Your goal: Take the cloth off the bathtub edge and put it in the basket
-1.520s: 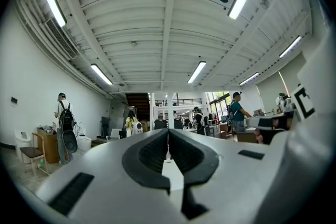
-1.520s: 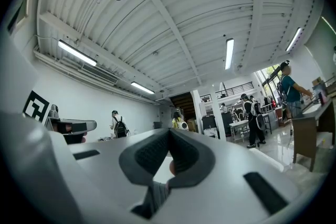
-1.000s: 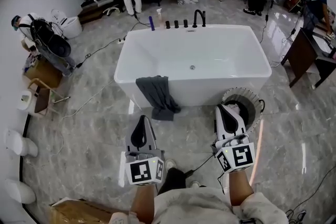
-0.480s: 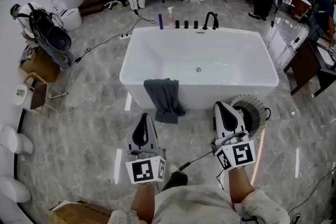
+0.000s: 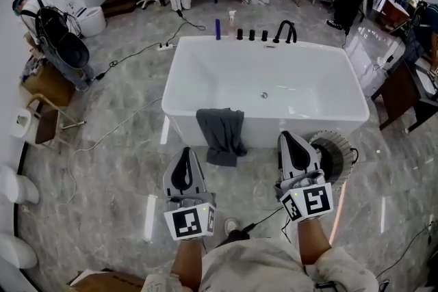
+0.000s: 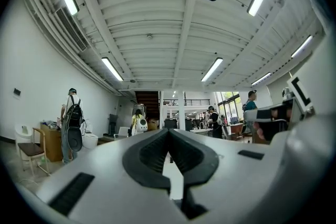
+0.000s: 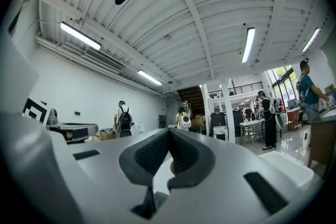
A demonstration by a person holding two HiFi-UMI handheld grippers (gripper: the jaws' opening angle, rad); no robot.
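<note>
A dark grey cloth (image 5: pixel 222 133) hangs over the near edge of the white bathtub (image 5: pixel 267 82), draping down its outer wall. A round slatted basket (image 5: pixel 335 150) stands on the floor at the tub's near right corner, partly hidden behind my right gripper (image 5: pixel 289 138). My left gripper (image 5: pixel 185 155) is held just short of the cloth, below and left of it. Both grippers point up and forward with jaws shut and nothing between them; in the gripper views the left gripper (image 6: pixel 169 131) and the right gripper (image 7: pixel 169 131) show closed tips against the ceiling.
Black taps (image 5: pixel 284 31) and bottles (image 5: pixel 218 28) line the tub's far rim. A cable (image 5: pixel 130 55) runs across the marble floor at the left. A wooden chair (image 5: pixel 44 123) and toilets stand left, a dark desk (image 5: pixel 404 89) right. People stand at the back.
The view has shifted: the bathtub and cloth now sit slightly lower and further right in the picture. Both grippers keep their pose, shut.
</note>
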